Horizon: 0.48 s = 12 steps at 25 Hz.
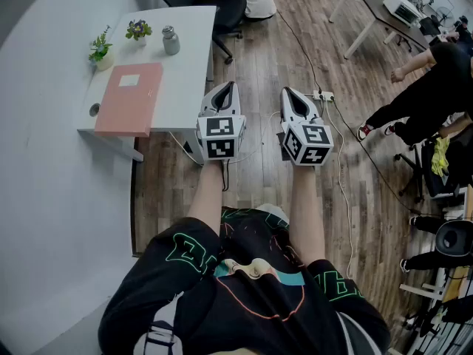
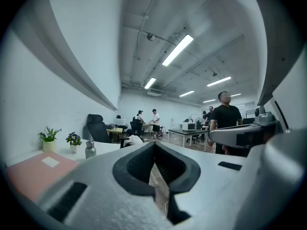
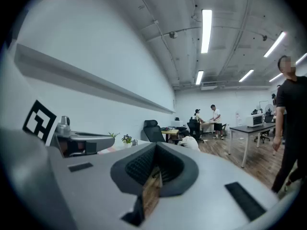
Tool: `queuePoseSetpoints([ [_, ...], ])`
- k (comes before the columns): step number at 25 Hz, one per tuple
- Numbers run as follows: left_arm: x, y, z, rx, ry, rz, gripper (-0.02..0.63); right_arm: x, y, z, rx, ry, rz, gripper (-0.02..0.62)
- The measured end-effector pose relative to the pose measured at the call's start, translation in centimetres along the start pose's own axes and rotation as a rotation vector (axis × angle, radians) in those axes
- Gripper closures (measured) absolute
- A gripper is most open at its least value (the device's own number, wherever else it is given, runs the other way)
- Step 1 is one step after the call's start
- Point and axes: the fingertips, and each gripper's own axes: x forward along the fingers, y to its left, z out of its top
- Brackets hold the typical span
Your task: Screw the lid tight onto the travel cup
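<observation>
Left gripper [image 1: 228, 87], right gripper [image 1: 290, 95]: fingers [image 2: 136, 164] clenched, empty, near desk [image 1: 185, 65]. Cup [image 1: 171, 41] upright on desk. Ceiling lights [image 2: 177, 50] only in gripper views.

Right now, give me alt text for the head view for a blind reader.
A person holds the left gripper and right gripper, both shut and empty, level over a wood floor; the travel cup stands on a white table at left.

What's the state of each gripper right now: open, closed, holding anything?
Left gripper: closed, nothing between the jaws.
Right gripper: closed, nothing between the jaws.
</observation>
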Motion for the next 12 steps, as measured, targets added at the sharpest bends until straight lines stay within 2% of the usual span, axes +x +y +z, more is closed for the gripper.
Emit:
queuePoseSetpoints([
  [6,0.4,0.4,0.0,-0.009,-0.007,-0.008,0.600,0.3,-0.3,0.4,0.032,-0.046,-0.016,0.591],
  [12,1.6,0.1,0.7,-0.023,-0.029,-0.040,0.600,0.2,-1.4,0.6,0.024,-0.035,-0.057,0.591],
])
